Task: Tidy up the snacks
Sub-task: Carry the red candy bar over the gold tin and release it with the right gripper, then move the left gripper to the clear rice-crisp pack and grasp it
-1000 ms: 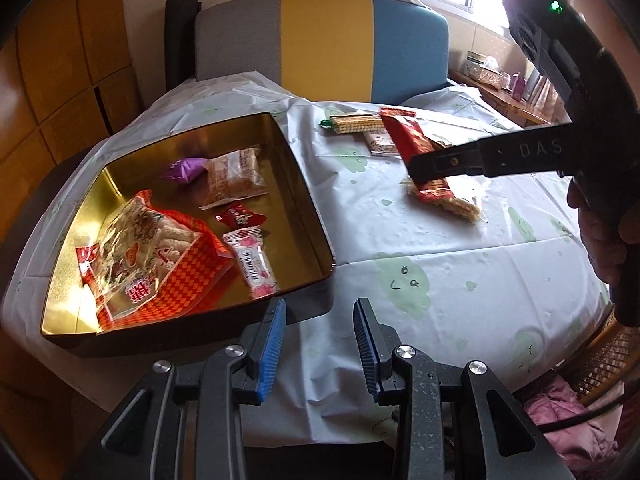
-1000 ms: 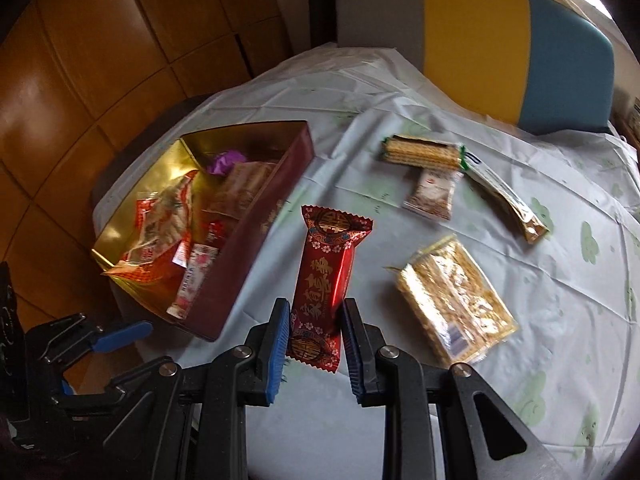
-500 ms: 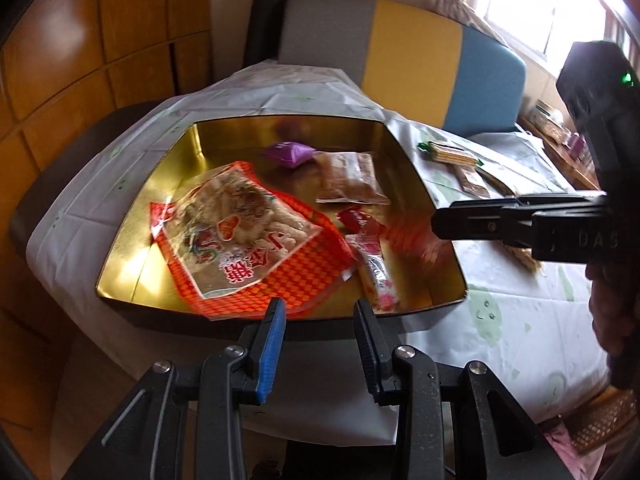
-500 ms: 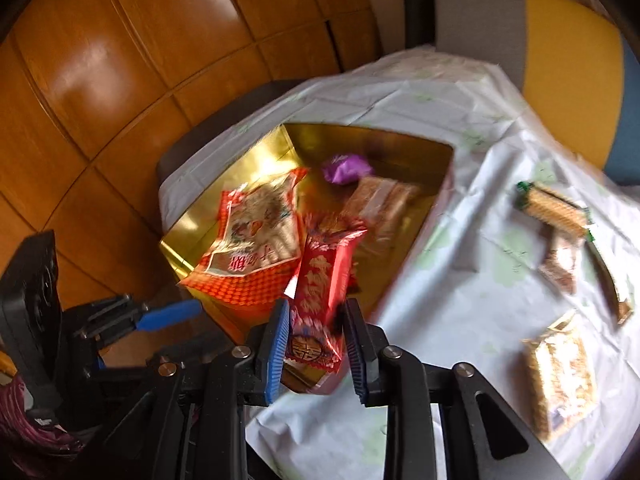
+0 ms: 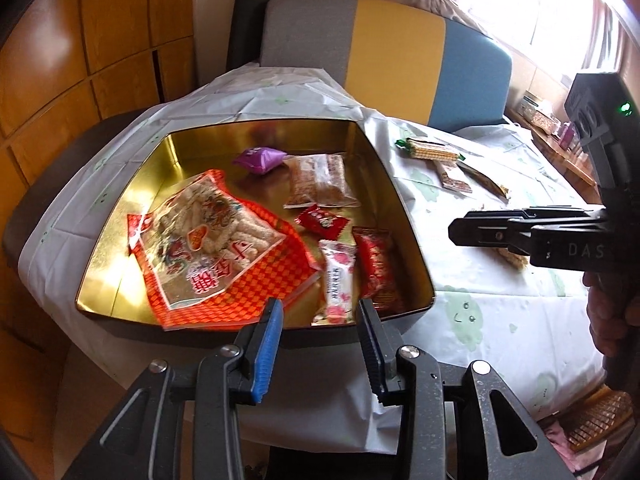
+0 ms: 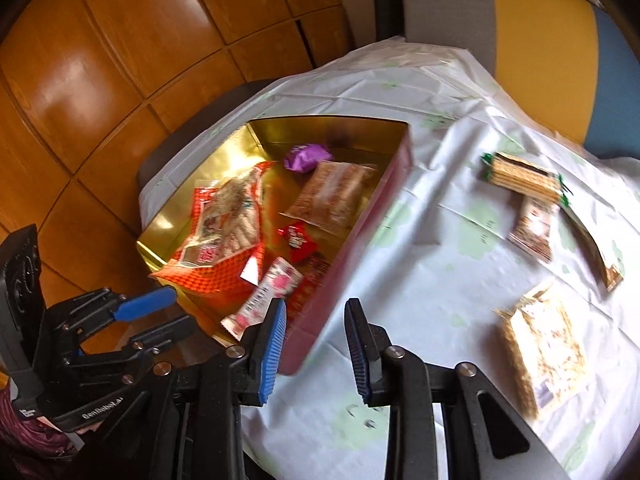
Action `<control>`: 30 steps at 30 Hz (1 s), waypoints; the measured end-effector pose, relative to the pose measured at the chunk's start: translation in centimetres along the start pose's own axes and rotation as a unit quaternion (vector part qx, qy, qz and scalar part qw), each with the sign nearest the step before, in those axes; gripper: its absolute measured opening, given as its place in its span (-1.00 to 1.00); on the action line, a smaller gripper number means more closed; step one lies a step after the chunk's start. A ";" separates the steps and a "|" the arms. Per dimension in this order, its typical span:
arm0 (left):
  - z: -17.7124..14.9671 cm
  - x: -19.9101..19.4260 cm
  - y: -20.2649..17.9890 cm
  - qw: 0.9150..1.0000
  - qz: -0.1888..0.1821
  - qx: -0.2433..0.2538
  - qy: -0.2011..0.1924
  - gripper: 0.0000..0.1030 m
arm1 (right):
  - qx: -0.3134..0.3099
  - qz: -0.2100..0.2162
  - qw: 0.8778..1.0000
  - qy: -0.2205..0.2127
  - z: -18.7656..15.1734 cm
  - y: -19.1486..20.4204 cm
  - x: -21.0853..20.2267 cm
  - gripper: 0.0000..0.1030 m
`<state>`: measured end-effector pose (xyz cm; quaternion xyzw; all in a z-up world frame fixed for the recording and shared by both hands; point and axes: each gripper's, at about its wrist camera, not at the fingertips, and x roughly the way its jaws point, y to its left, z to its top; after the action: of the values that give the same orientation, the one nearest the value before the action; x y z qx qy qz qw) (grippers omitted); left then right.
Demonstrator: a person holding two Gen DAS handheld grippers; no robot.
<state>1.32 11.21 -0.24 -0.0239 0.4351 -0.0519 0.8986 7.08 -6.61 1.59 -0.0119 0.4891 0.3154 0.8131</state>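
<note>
A gold-lined tin box (image 5: 384, 168) (image 6: 372, 208) on the table holds several snacks: a big red rice-cracker bag (image 5: 216, 240), a purple candy (image 5: 260, 158), a brown packet (image 5: 320, 180), a small red packet (image 5: 322, 220), a pink-white bar (image 5: 338, 276) and a long red packet (image 5: 376, 268) by the right wall. My left gripper (image 5: 320, 344) is open and empty at the box's near edge. My right gripper (image 6: 316, 348) is open and empty over the box's near right corner; it also shows from the side in the left wrist view (image 5: 520, 236).
On the white tablecloth right of the box lie a wafer pack (image 6: 524, 178), a small brown packet (image 6: 534, 228), a long thin stick pack (image 6: 596, 248) and a flat cracker pack (image 6: 544, 352). A grey-yellow-blue chair back (image 5: 384, 56) stands behind the table. Wood panels are on the left.
The right gripper carried the long red packet over the box and opened; the packet now lies in the box by its right wall. The left gripper stayed open.
</note>
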 end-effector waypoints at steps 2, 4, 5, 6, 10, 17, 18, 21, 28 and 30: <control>0.1 0.0 -0.5 1.000 -0.001 0.005 0.000 -0.21 | 0.008 -0.007 1.000 0.001 -0.4 -0.9 -0.3 -0.41; 0.1 0.1 -1.0 1.000 -0.002 0.012 0.000 -0.21 | 0.015 -0.014 1.000 0.001 -0.9 -1.7 -0.6 -0.41; 0.1 0.1 -1.1 1.000 -0.003 0.014 0.000 -0.21 | 0.019 -0.018 1.000 0.001 -1.2 -2.1 -0.7 -0.41; 0.1 0.1 -1.3 1.000 -0.003 0.016 0.001 -0.21 | 0.022 -0.021 1.000 0.002 -1.4 -2.5 -0.9 -0.41; 0.1 0.2 -2.0 1.000 -0.006 0.024 0.003 -0.21 | 0.034 -0.030 0.999 0.001 -2.2 -3.8 -1.4 -0.41; 0.1 0.2 -2.8 0.999 -0.009 0.035 0.005 -0.21 | 0.044 -0.047 0.998 0.003 -3.2 -5.2 -1.9 -0.40; 0.1 0.2 -2.9 0.999 -0.009 0.037 0.005 -0.21 | 0.044 -0.049 0.998 0.004 -3.3 -5.3 -2.0 -0.39; 0.1 0.3 -3.2 0.999 -0.010 0.040 0.007 -0.19 | 0.046 -0.059 0.997 0.005 -3.6 -5.9 -2.3 -0.31; 0.1 0.2 -3.9 0.999 -0.015 0.050 0.008 -0.18 | 0.049 -0.101 0.994 0.011 -4.2 -8.0 -3.9 -0.22; 0.2 0.2 -4.2 0.998 -0.017 0.055 0.006 -0.17 | 0.047 -0.121 0.991 0.014 -4.4 -9.0 -4.7 -0.19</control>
<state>1.30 6.98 0.14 0.0180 0.4367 -0.0915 0.8947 6.79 -17.58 0.44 -0.0370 0.5100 0.1914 0.8378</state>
